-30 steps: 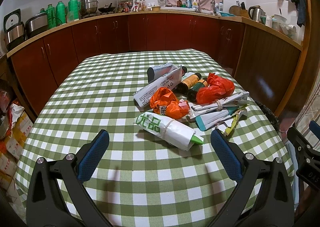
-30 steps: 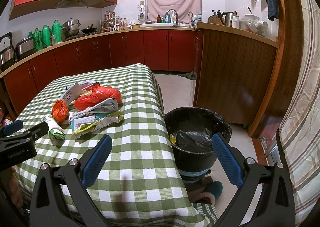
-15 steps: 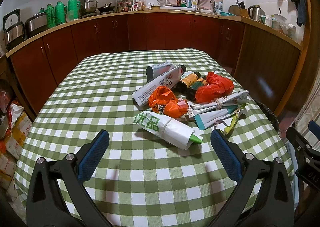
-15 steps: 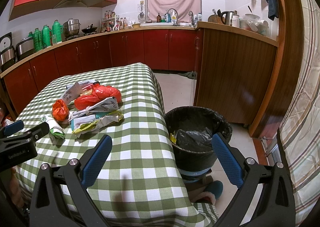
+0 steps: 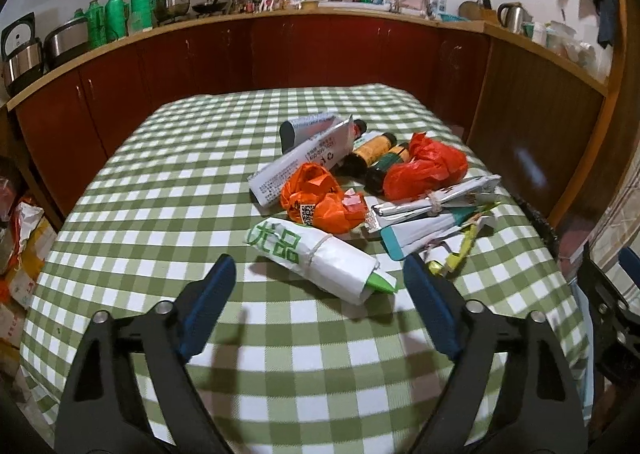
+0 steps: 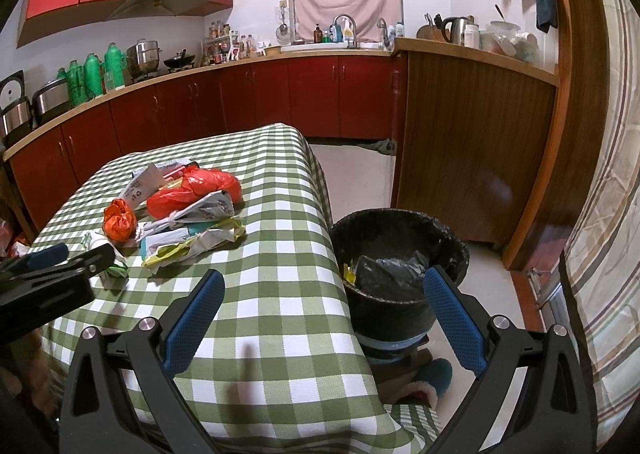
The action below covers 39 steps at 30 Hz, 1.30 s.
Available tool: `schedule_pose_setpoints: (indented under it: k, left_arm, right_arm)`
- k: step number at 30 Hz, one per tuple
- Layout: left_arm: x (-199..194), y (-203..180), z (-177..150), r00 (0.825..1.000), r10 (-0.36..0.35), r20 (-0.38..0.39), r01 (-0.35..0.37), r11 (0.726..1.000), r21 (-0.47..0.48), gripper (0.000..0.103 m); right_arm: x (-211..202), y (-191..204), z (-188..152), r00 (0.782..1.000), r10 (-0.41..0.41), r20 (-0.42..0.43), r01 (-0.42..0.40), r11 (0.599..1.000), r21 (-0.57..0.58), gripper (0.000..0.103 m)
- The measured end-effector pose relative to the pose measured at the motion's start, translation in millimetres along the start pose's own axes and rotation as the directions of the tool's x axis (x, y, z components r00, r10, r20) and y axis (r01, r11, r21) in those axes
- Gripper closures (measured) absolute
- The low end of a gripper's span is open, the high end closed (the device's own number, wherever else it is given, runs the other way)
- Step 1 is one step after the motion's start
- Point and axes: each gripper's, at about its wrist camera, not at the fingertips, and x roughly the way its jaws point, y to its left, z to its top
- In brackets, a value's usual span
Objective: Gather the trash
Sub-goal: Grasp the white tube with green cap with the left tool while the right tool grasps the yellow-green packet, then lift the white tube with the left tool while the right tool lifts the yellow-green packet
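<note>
On the table (image 5: pixel 160 182), the left gripper (image 5: pixel 320 290) had closed in on the rolled white packet (image 5: pixel 316 254), jaws wide and empty; the right gripper (image 6: pixel 320 306) hovered, likewise wide and empty.

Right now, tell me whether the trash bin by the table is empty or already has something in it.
Not empty. The bin has a black liner, and crumpled dark plastic plus a yellow scrap lie inside. How full it is cannot be told.
</note>
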Motion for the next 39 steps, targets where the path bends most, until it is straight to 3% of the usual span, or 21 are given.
schedule_pose_setpoints:
  k: [5, 9, 15, 24, 25, 28, 29, 35, 39]
  left_arm:
    - [17.3, -3.2, 6.5, 0.999, 0.003, -0.033, -0.003, 1.000, -0.014, 0.026]
    - [24.7, -4.5, 4.3, 0.998, -0.003, -0.063, 0.003, 1.000, 0.001, 0.046]
    - [15.5, 7.6, -5.3, 0.999, -0.015, -0.052, 0.015, 1.000, 0.012, 0.065]
    - [4.7, 29.1, -11.9, 0.998, -0.019, -0.064, 0.021, 0.999, 0.030, 0.074]
    - [3.8, 33.1, -12.6, 0.997, -0.027, -0.067, 0.029, 0.999, 0.029, 0.074]
    - [1.8, 46.8, -14.2, 0.997, -0.021, -0.072, 0.023, 0.999, 0.023, 0.074]
    - [1.0, 50.7, -14.6, 0.997, -0.013, -0.071, 0.015, 0.999, 0.029, 0.074]
    - [-1.3, 67.7, -14.9, 0.998, 0.041, -0.052, -0.039, 0.998, 0.053, 0.075]
    - [0.5, 75.7, -14.3, 0.998, 0.039, -0.053, -0.037, 0.999, 0.039, 0.075]
  right_arm:
    - [3.5, -6.6, -0.3, 1.000, 0.009, -0.015, -0.009, 1.000, 0.011, 0.006]
    - [6.3, -5.0, -0.4, 0.999, 0.020, -0.025, -0.020, 1.000, 0.013, 0.006]
    - [11.3, 7.4, 0.0, 0.998, 0.047, -0.040, -0.048, 0.999, -0.010, 0.006]
    - [16.2, 43.4, 3.1, 0.993, 0.103, -0.054, -0.106, 0.992, -0.065, 0.009]
    - [17.2, 49.5, 3.8, 0.992, 0.112, -0.057, -0.116, 0.990, -0.074, 0.012]
    - [22.8, 65.4, 6.8, 0.989, 0.127, -0.073, -0.133, 0.987, -0.091, 0.038]
    - [25.7, 70.4, 7.8, 0.987, 0.137, -0.085, -0.144, 0.985, -0.091, 0.040]
    - [38.2, 94.4, 15.3, 0.983, 0.158, -0.090, -0.164, 0.984, -0.069, 0.040]
    - [47.4, 106.8, 18.7, 0.988, 0.125, -0.095, -0.132, 0.989, -0.071, 0.040]
